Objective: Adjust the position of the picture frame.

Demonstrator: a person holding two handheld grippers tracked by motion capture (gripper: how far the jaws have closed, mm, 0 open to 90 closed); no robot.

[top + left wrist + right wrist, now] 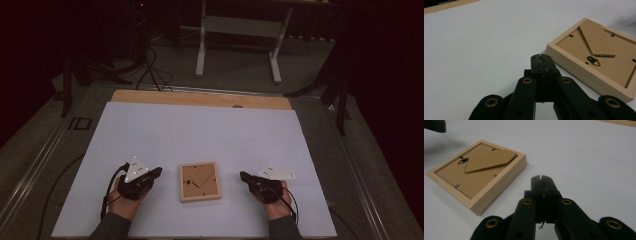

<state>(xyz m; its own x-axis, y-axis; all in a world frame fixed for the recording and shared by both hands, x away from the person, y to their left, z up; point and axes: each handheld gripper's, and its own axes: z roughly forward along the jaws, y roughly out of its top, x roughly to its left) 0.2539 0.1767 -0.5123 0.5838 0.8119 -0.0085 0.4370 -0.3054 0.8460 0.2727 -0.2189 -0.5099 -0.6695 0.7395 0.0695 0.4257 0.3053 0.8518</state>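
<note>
High view has the picture frame (200, 181) lying face down on the white sheet (200, 130), between both hands. Left gripper (541, 56) view adds its hanger clip (593, 60). Left and right gripper (541, 177) rest low, jaws pressed together, empty.

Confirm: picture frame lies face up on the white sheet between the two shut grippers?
Not face up. The picture frame lies back side up: the left gripper view shows its brown backing board and hanger. It does lie on the white sheet between the shut left gripper and right gripper.
</note>
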